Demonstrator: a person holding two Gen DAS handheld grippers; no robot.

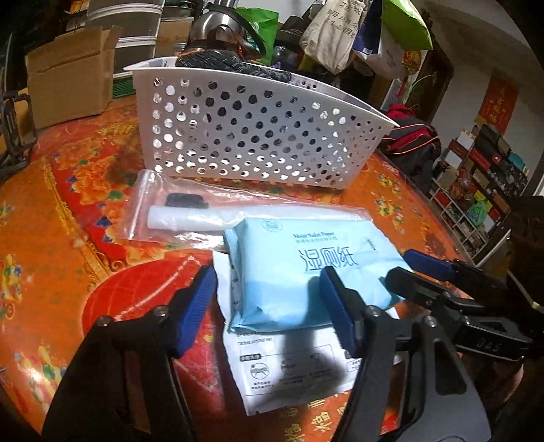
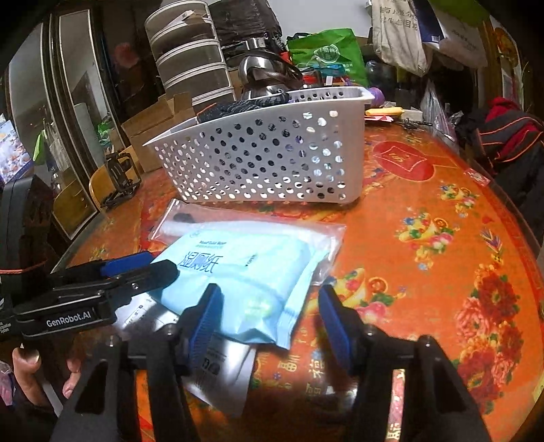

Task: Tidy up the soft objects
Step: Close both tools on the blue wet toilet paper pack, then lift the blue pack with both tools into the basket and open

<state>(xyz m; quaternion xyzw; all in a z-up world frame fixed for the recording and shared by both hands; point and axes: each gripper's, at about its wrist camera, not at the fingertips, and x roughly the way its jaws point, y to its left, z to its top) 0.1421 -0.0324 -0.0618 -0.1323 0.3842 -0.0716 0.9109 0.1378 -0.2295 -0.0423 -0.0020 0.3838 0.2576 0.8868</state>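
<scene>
A light blue pack of wet toilet paper (image 1: 299,268) (image 2: 244,272) lies on the table over a white printed bag (image 1: 292,370) (image 2: 221,370). Behind it lies a clear zip bag (image 1: 176,210) (image 2: 210,227) with a white roll and a black item. A white perforated basket (image 1: 258,132) (image 2: 268,149) stands further back with a dark knitted cloth (image 1: 234,64) (image 2: 244,103) in it. My left gripper (image 1: 268,302) (image 2: 136,263) is open over the pack's near end. My right gripper (image 2: 268,316) (image 1: 408,265) is open at the pack's right corner.
The table has an orange-red flowered cover (image 2: 425,238). Cardboard boxes (image 1: 68,74), a metal kettle (image 1: 217,30) and hanging bags (image 1: 340,30) crowd the far side. A dark red and black garment (image 2: 510,136) lies at the right edge.
</scene>
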